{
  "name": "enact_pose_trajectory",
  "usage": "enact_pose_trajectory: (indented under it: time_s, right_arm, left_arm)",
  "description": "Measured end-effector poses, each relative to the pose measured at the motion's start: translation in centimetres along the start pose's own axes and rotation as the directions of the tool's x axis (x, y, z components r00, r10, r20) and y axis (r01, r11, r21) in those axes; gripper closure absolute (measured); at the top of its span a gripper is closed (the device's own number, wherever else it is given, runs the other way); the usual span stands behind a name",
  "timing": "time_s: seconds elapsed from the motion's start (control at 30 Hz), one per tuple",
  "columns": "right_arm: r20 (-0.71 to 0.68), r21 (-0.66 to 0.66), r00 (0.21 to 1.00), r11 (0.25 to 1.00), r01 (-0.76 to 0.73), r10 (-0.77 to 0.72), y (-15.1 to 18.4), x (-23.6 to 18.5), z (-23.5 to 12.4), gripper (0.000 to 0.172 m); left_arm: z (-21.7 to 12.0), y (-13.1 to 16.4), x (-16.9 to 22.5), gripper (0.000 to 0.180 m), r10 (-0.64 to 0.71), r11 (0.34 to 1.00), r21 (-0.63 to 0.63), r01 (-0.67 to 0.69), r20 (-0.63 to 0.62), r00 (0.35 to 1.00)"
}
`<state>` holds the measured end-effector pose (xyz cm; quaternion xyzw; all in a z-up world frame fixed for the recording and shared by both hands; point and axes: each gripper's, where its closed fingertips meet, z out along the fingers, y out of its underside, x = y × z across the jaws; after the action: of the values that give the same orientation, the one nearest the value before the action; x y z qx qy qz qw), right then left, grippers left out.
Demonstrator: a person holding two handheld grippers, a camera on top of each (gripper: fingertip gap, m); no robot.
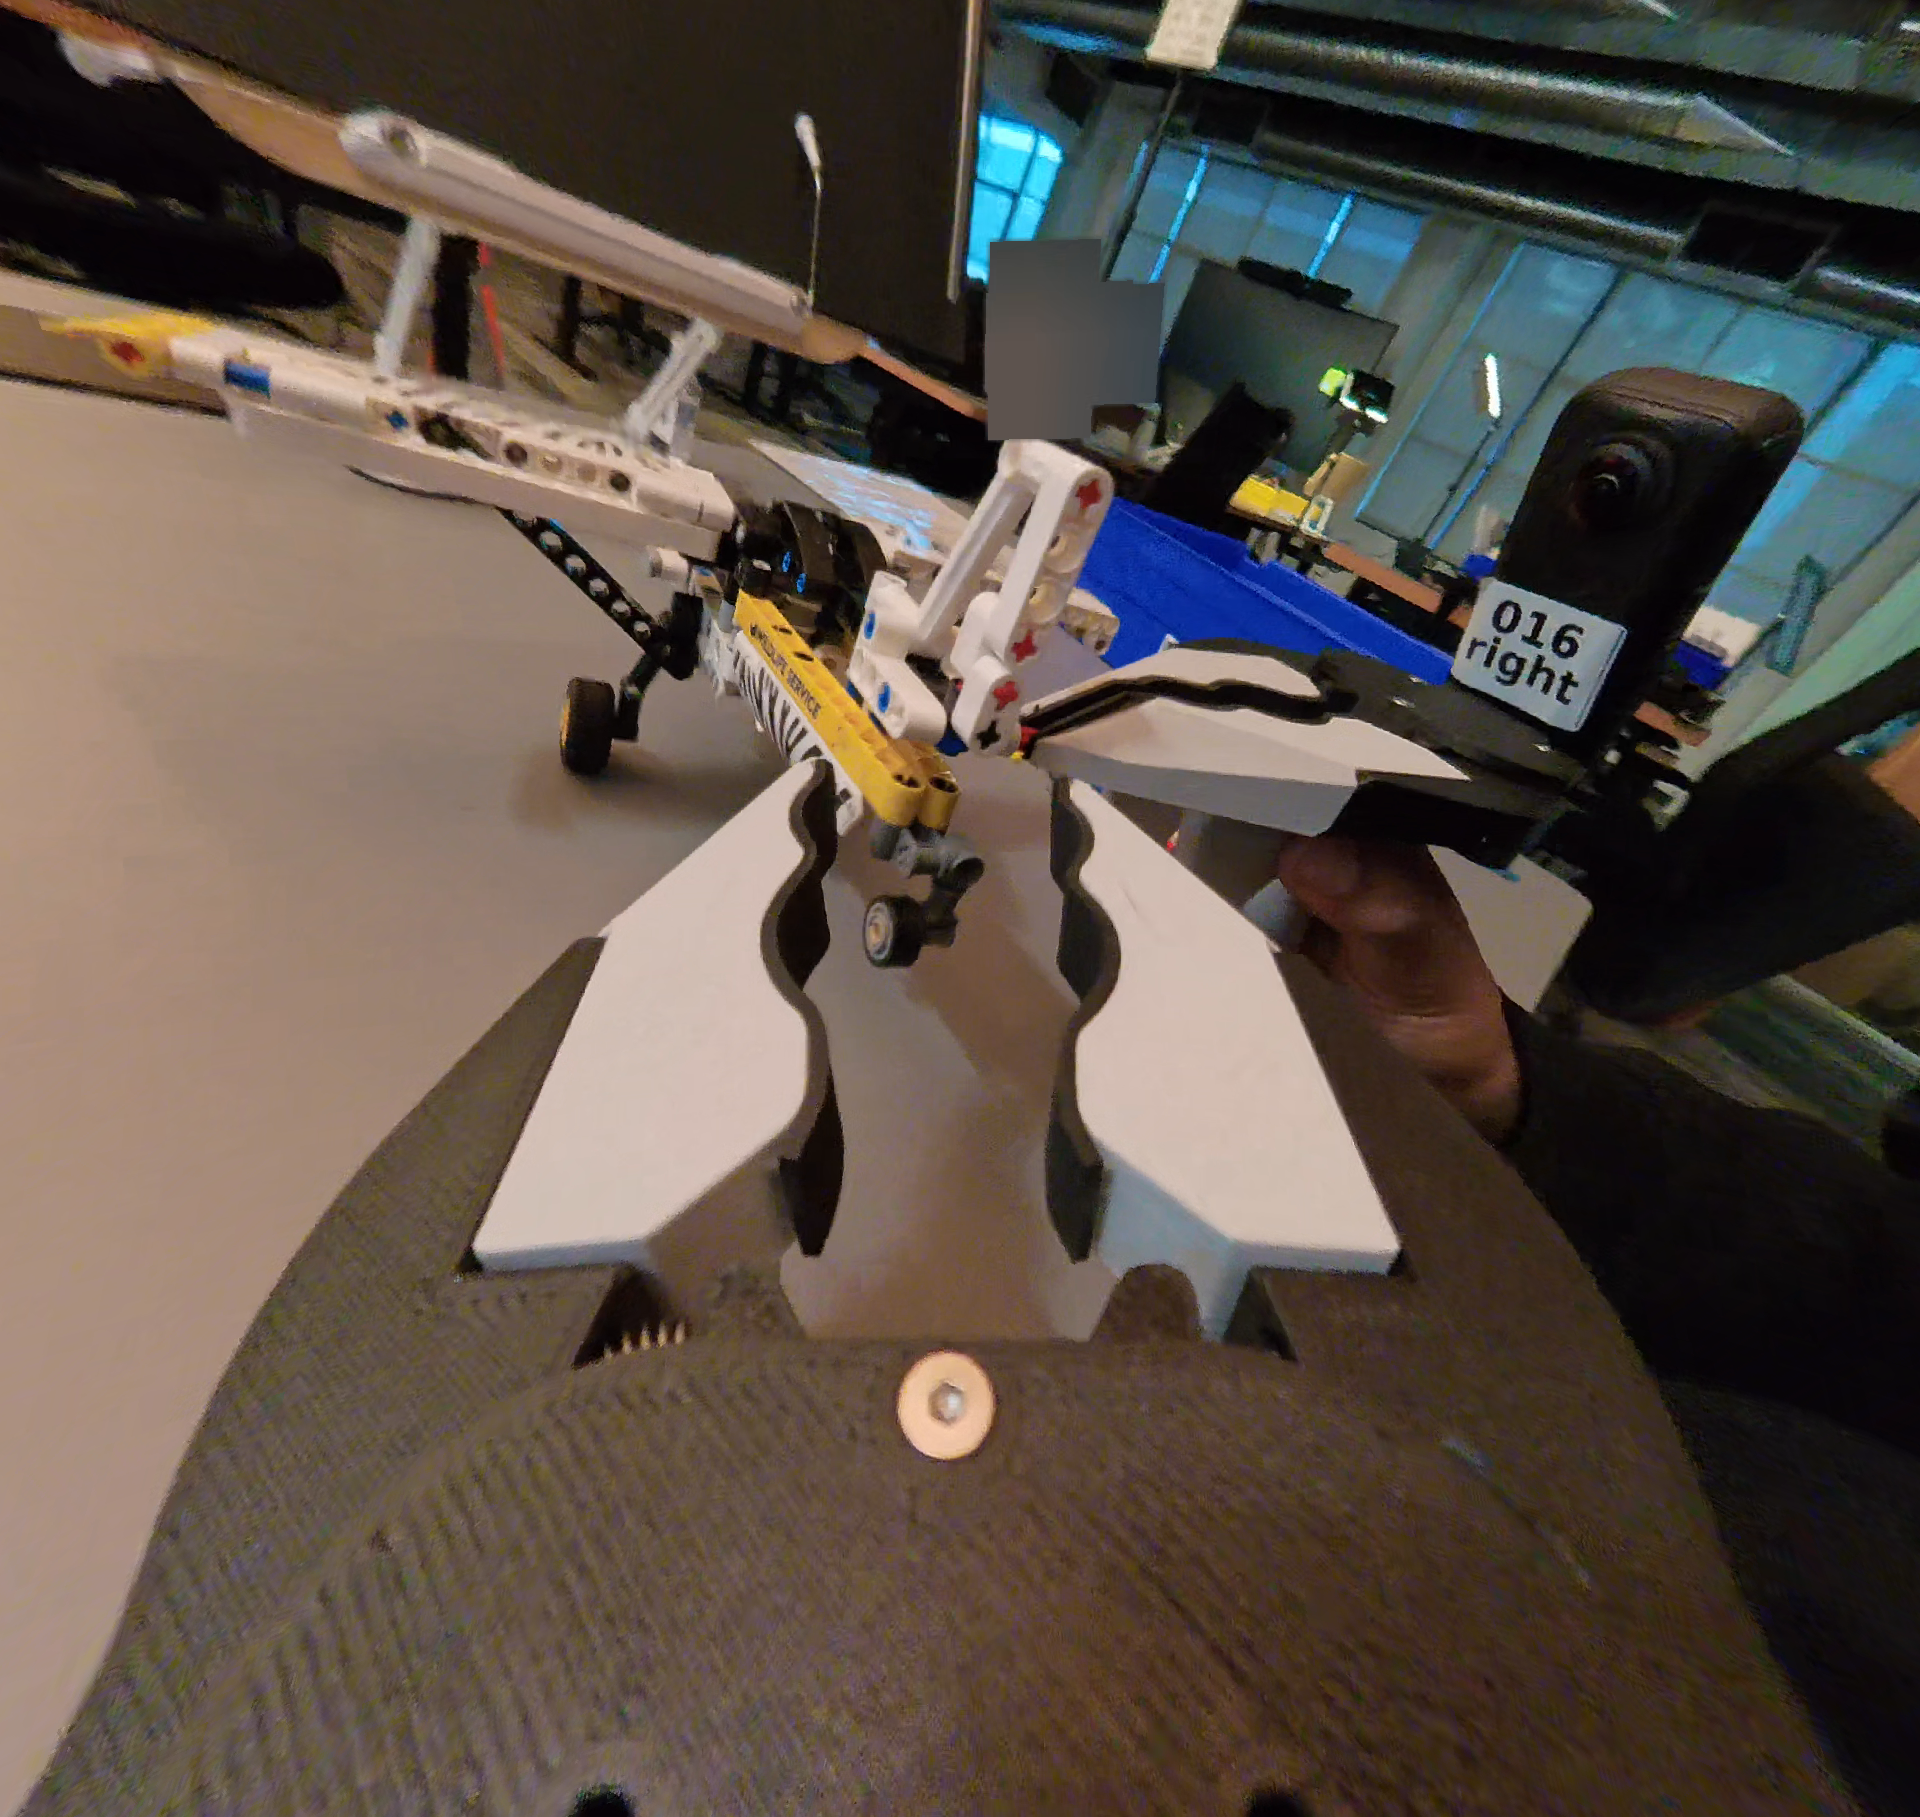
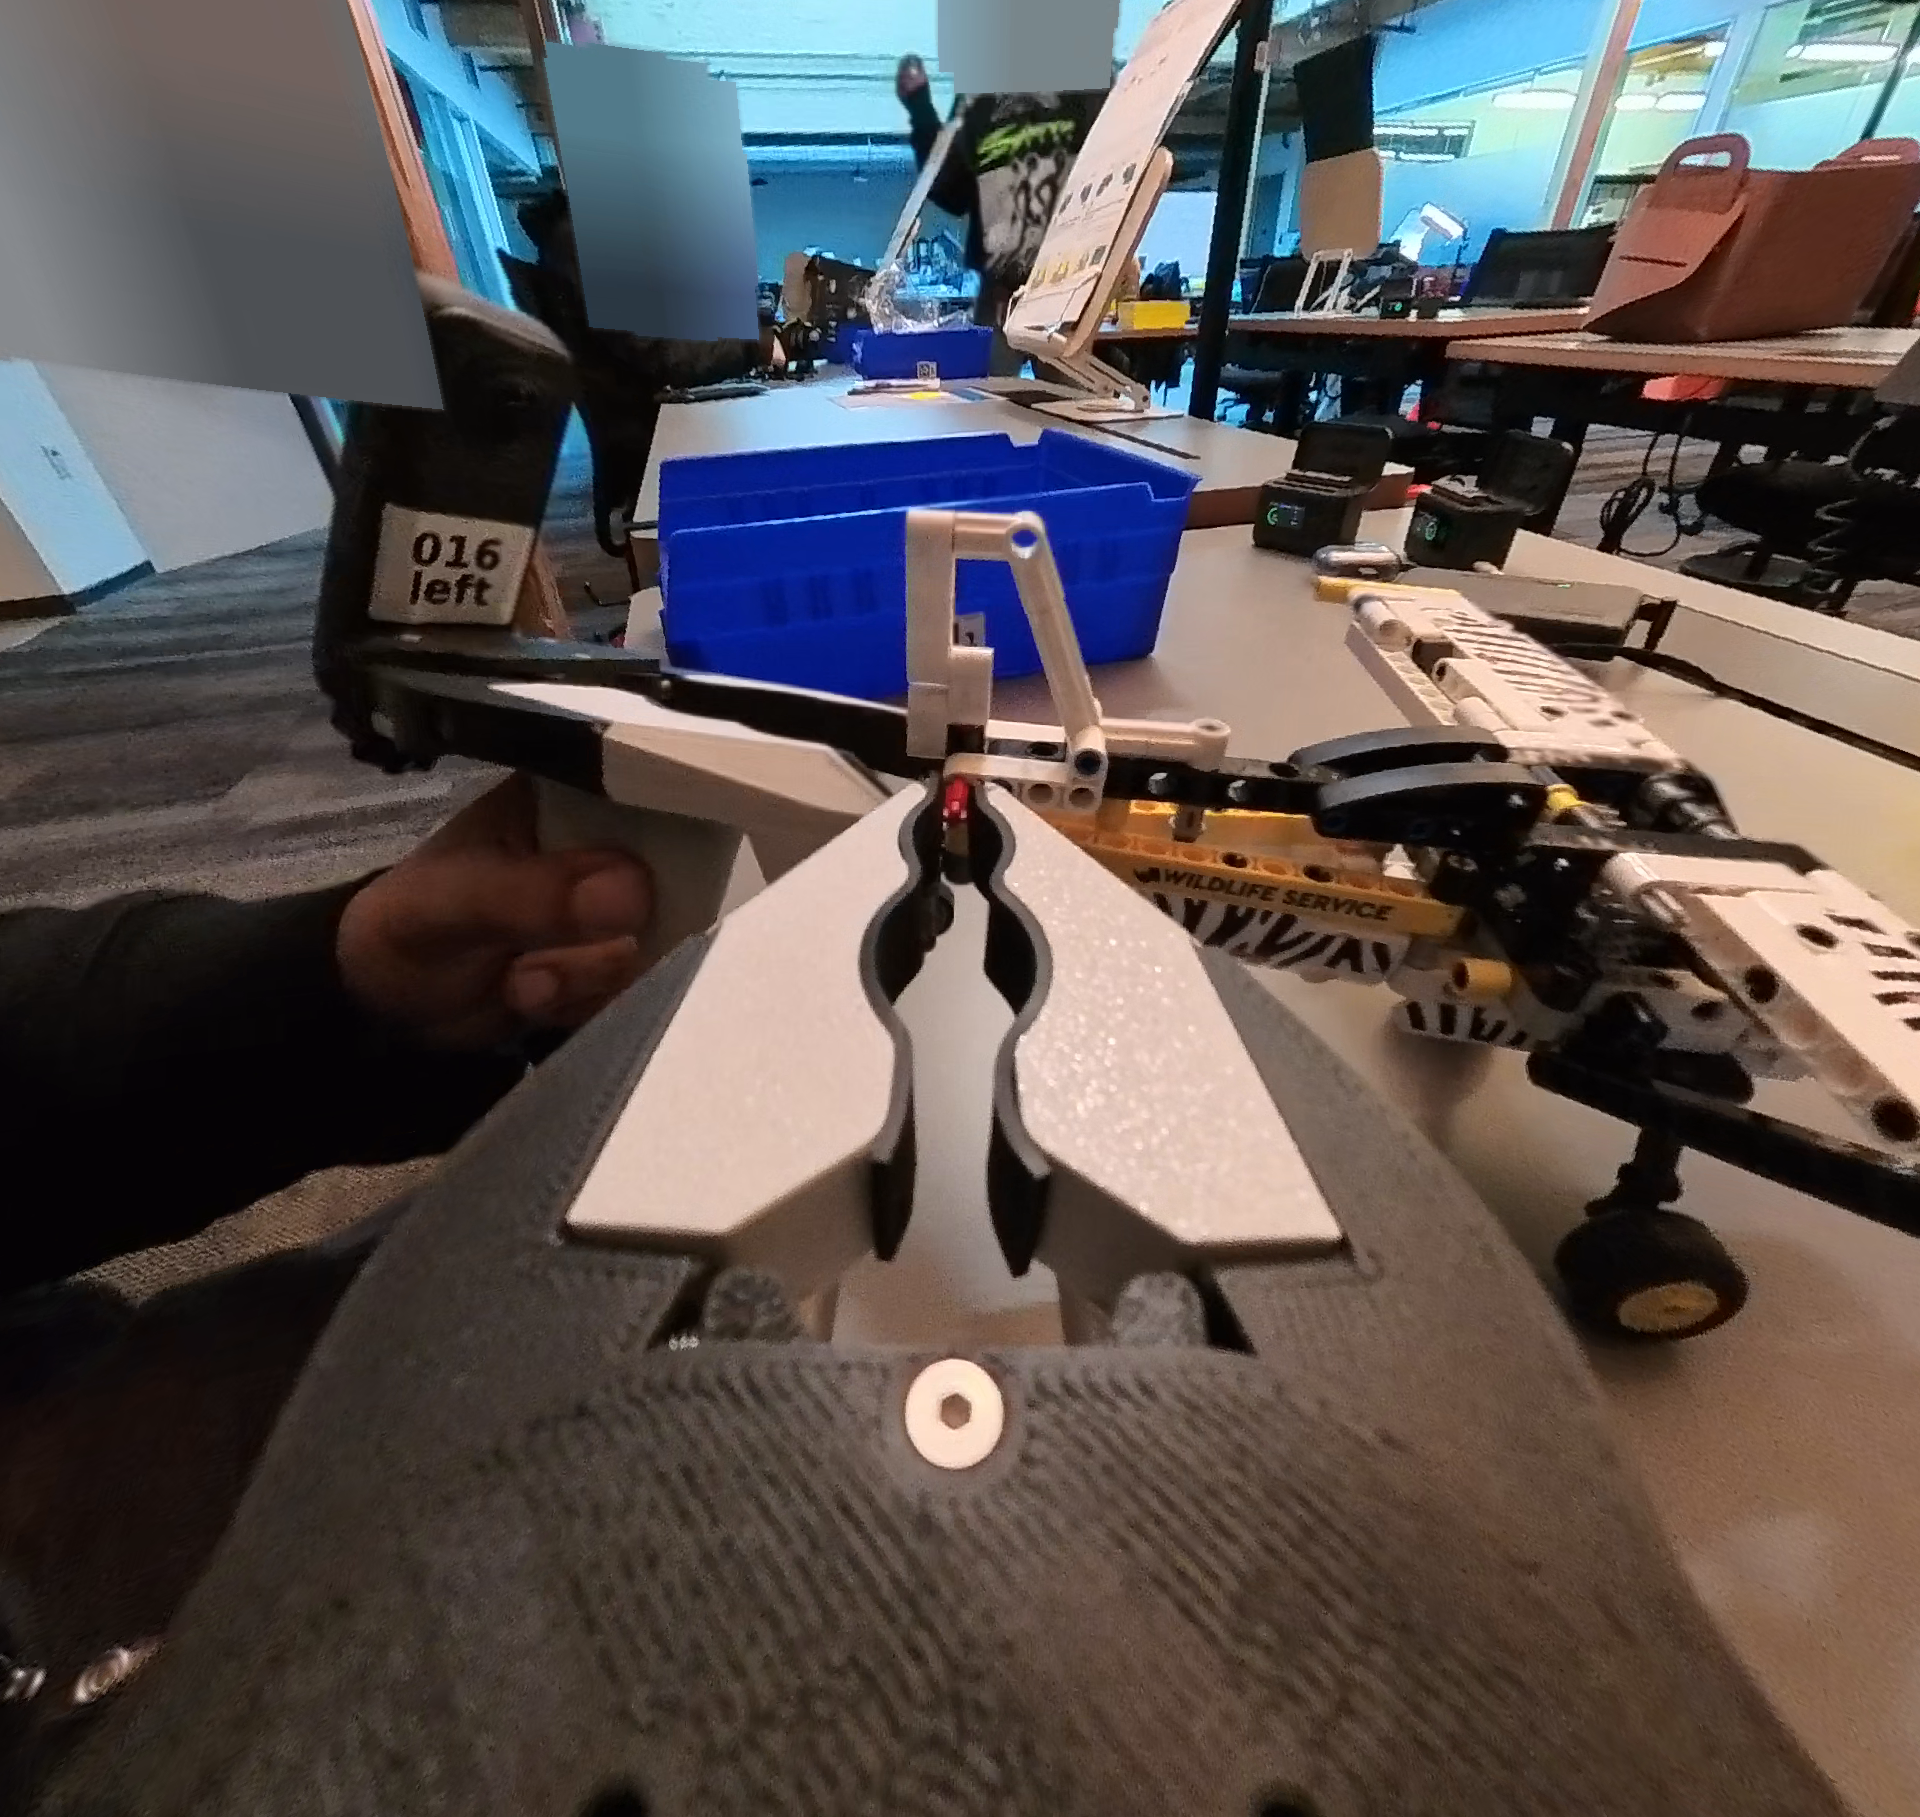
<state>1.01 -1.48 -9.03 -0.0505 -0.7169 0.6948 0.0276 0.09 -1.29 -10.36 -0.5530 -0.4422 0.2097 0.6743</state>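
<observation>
A toy plane built of white, yellow and black bricks (image 1: 800, 697) stands on the grey table (image 1: 260, 728); it also shows in the right wrist view (image 2: 1299, 905). Its tail lies between the parted fingers of my left gripper (image 1: 940, 791). The left fingertip (image 1: 810, 801) is against the striped side panel. The right fingertip's end is hidden behind my right gripper (image 1: 1029, 739). The small tail wheel (image 1: 891, 929) hangs between the fingers. My right gripper (image 2: 956, 811) is shut on a small red pin (image 2: 955, 799) at the foot of the white tail fin (image 2: 940, 614).
A blue bin (image 2: 831, 562) stands just behind the tail. Two black cases (image 2: 1309, 510) and a dark flat device with a cable (image 2: 1558, 609) lie at the back right. A hand (image 2: 488, 926) holds the left gripper. A tilted document stand (image 2: 1112, 209) is farther back. My left and right fingertips are right by each other.
</observation>
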Motion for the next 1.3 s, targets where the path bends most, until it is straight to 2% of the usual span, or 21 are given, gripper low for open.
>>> enact_pose_trajectory:
  time_s: [0.07, 0.17, 0.33, 0.43, 0.57, 0.67, 0.87, 1.0, 1.13, 1.3]
  right_arm:
    - [0.02, 0.02, 1.0, 1.0, -0.017, 0.016, -0.3, -0.2, -0.2, 0.17]
    - [0.046, 0.043, 0.998, 0.999, -0.033, 0.031, -0.6, -0.5, -0.4, 0.17]
    - [0.077, 0.063, 0.996, 0.997, -0.047, 0.042, -0.9, -0.9, -0.6, 0.17]
    - [0.103, 0.078, 0.992, 0.994, -0.079, 0.071, -1.1, -1.0, -0.9, 0.17]
    - [0.112, 0.071, 0.989, 0.992, -0.108, 0.099, -0.9, -0.9, -1.0, 0.17]
    - [0.12, 0.065, 0.988, 0.992, -0.109, 0.101, -0.9, -1.0, -0.9, 0.17]
    - [0.1, 0.051, 0.992, 0.995, -0.082, 0.077, -0.6, -0.9, -0.7, 0.17]
    - [0.031, 0.027, 0.999, 0.999, 0.022, -0.023, -0.2, -0.7, -0.5, 0.17]
    - [-0.036, -0.066, 0.98, 0.979, 0.193, -0.195, 1.0, -0.8, 0.1, 0.169]
    - [-0.088, -0.227, 0.898, 0.887, 0.402, -0.43, 3.2, -0.7, 1.0, 0.17]
  left_arm:
    - [-0.1, -0.6, -0.4, 0.145, 0.035, 0.998, 0.051, -0.039, 0.074, 0.997]
    - [-0.4, -1.2, -0.1, 0.147, 0.106, 0.989, 0.095, -0.117, 0.115, 0.988]
    - [-0.6, -1.4, 1.1, 0.161, 0.196, 0.971, 0.117, -0.208, 0.105, 0.975]
    - [-0.8, -1.7, 1.6, 0.161, 0.241, 0.956, 0.149, -0.254, 0.096, 0.966]
    - [-1.3, -2.2, 1.6, 0.16, 0.232, 0.949, 0.199, -0.244, 0.083, 0.969]
    - [-1.4, -2.3, 1.5, 0.158, 0.199, 0.958, 0.201, -0.206, 0.056, 0.978]
    - [-1.5, -2.2, 2.0, 0.156, 0.218, 0.954, 0.203, -0.219, 0.028, 0.975]
    - [-1.4, -2.1, 1.8, 0.148, 0.179, 0.965, 0.192, -0.177, 0.006, 0.984]
    - [-1.3, -1.8, 0.8, 0.14, 0.064, 0.985, 0.163, -0.063, -0.002, 0.998]
    - [-0.4, 0.6, -1.3, 0.133, -0.134, 0.991, -0.016, 0.135, 0.05, 0.99]
